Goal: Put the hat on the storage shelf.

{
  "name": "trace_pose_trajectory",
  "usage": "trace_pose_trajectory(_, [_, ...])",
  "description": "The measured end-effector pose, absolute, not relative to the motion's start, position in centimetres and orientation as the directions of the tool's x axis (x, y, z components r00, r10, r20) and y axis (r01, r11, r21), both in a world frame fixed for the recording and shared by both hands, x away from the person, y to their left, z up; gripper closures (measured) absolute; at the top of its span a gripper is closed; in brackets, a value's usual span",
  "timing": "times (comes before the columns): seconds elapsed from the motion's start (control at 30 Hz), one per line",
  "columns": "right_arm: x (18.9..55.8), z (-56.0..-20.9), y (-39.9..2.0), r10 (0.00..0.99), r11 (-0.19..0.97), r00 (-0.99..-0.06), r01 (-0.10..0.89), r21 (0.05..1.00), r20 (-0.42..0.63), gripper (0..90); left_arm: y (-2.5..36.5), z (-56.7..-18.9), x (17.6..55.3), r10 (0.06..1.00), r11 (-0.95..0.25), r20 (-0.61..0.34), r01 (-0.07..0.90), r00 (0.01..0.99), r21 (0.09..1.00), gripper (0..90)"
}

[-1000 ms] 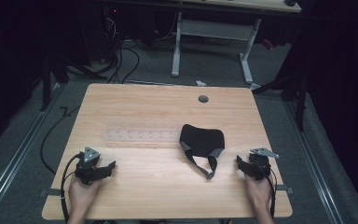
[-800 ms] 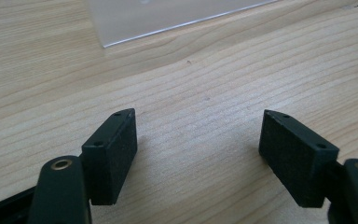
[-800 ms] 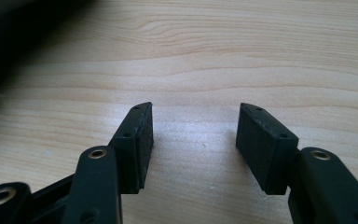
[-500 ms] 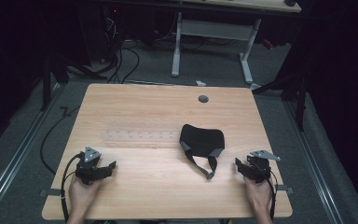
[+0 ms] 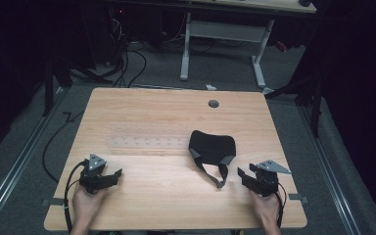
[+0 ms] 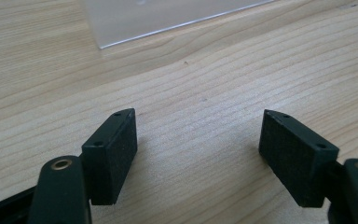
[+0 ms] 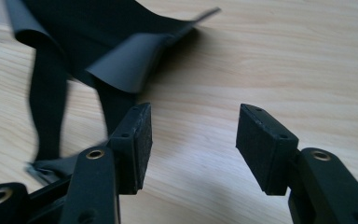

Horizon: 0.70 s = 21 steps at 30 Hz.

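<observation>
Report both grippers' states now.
Left gripper: open, holding nothing.
Right gripper: open, holding nothing, beside the black mask.

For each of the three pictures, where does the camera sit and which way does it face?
High view: above the near edge, facing forward and down; table, mask, both hands.
Left gripper view: on the left gripper, facing along open jaws at bare wood and a clear sheet.
Right gripper view: on the right gripper, facing the mask.
Shared: mask, high and right views.

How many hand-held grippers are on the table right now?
2. The left hand-held gripper is near the table's front left, jaws apart over bare wood. The right hand-held gripper is at front right, jaws apart beside the black mask's strap.
</observation>
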State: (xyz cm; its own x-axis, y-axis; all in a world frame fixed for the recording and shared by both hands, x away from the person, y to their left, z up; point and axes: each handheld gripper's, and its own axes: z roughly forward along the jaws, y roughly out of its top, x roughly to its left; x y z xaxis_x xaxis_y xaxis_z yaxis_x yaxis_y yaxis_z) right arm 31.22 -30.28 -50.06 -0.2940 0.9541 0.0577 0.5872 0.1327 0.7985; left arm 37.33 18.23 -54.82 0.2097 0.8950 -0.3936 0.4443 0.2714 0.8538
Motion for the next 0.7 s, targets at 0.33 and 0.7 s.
trace_pose_trajectory(0.33, [32.2,-49.0,-28.8,0.938,0.113,-0.331,0.568,0.816,0.100,39.0,18.2,-54.8,37.3,0.895,0.271,-0.393,0.444,0.210,0.854,28.3])
trace_pose_trajectory(0.7, [34.1,-49.8,-28.4,0.941,0.075,-0.303,0.616,0.785,0.149,33.7,18.2,-54.8,37.3,0.895,0.271,-0.393,0.444,0.209,0.854,28.3])
